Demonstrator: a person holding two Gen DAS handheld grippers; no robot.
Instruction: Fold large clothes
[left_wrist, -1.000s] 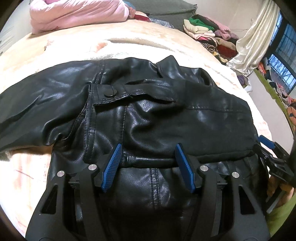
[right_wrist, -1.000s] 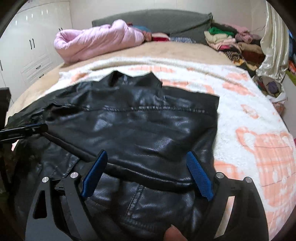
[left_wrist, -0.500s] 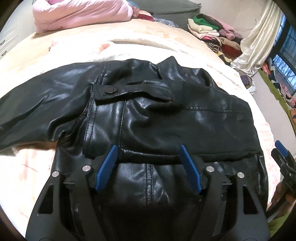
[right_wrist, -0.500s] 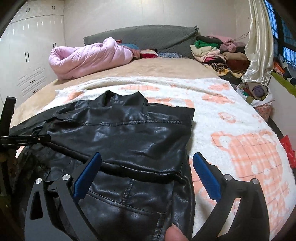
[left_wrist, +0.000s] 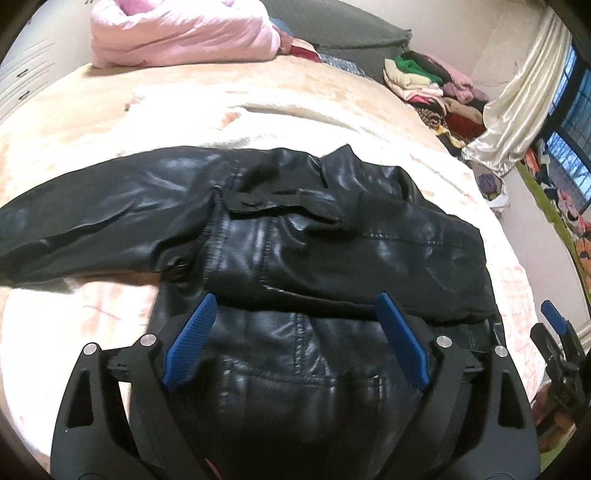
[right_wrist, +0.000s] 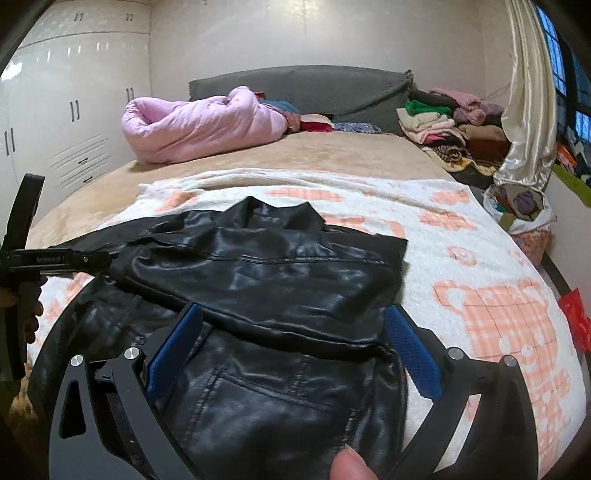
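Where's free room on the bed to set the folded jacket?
Open blanket right of the jacket, up to the bed edge. Bare bedspread between jacket collar and pink quilt. Crowded: the clothes pile at the far right corner.

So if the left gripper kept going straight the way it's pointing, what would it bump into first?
Probably the black leather jacket. The open left gripper points down at its folded-over edge, with nothing between, though depth is hard to judge.
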